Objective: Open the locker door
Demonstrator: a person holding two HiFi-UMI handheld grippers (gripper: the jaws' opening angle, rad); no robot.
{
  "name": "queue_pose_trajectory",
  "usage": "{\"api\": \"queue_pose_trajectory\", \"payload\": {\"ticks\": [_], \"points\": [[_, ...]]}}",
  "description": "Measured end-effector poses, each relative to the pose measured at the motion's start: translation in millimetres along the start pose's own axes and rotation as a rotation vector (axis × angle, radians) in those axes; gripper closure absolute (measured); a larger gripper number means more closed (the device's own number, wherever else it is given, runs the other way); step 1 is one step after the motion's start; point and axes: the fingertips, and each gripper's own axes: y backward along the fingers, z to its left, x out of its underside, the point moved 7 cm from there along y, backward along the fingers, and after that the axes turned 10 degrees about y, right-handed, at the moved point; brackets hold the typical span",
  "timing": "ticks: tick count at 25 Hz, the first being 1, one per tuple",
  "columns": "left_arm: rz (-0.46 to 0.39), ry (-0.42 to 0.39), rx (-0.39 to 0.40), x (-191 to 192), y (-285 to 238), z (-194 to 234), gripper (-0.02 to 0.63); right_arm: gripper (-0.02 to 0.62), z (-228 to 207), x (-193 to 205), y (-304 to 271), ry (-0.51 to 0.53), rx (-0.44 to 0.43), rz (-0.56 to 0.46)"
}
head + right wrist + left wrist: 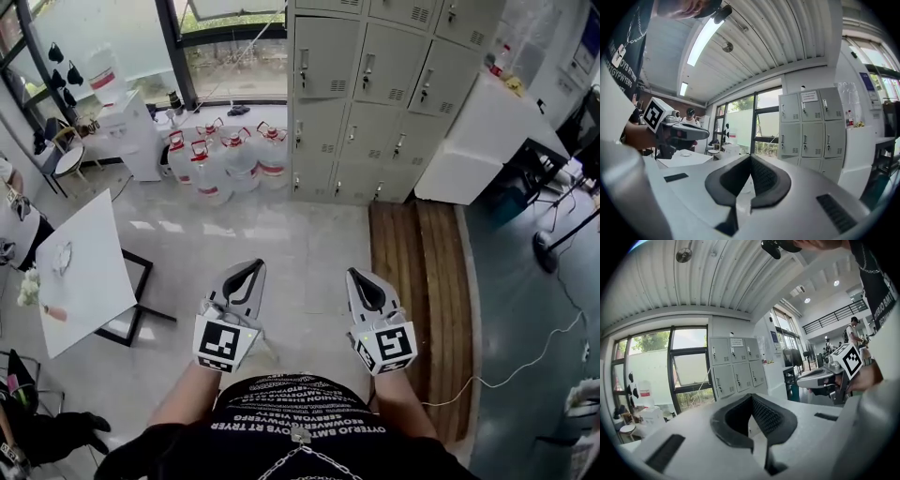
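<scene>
Grey steel lockers [375, 84] stand against the far wall, well apart from both grippers, every door in view shut. I hold the left gripper [248, 267] and right gripper [360, 276] side by side close to my body, each with its jaws clenched on nothing.

Risks, as I judge them:
(a) I arrive with the jaws closed, so the tips knock a slim door handle [367, 70] rather than straddle it.
(b) A shallow pinch slides off as the door swings.
(c) On the walk over, a foot catches on the wooden boards [422, 281] or the white cable [530, 354].
(d) I brush the water jugs [230, 159] just beside the lockers' left end.
</scene>
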Motion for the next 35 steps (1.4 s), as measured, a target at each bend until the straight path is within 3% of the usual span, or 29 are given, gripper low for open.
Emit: {"api": "queue_pose_trajectory", "payload": {"ticks": [2, 5, 9, 15, 25, 30, 35], "points": [[0.004, -0.017, -0.008, 0.5, -5.4, 7.6, 0.614, 0.597, -2.6, 2.3, -11.5, -0.008, 0.003, 0.005], [0.002, -0.022, -0.007, 3.4, -17.8, 23.2, 0.614, 0.52, -6.6, 5.5, -34.6, -0.016, -0.007, 0.005], [-0.002, 0.0, -0.029, 10.7, -47.6, 55.6, 0.614, 0.488, -17.2, 10.0, -65.7, -0.035, 0.028, 0.018], [-0.016, 0.009, 0.04, 1.0, -102.7, 111.3, 0.614, 0.43, -27.5, 4.9, -132.0, -0.052, 0.052, 0.057], [0.008, 0.013, 0.104, 5.9, -145.0, 206.0, 0.614, 0.41, -29.0, -11.3, -230.3, -0.054, 0.109, 0.062], [-0.008, 0.001, 0.235, 8.7, -157.7, 225.9, 0.614, 0.4, -25.0, -17.9, -262.7, -0.074, 0.114, 0.068], [0.007, 0.044, 0.248, 19.2, -173.8, 239.3, 0.614, 0.397, -34.5, -14.0, -273.1, -0.078, 0.136, 0.094]]}}
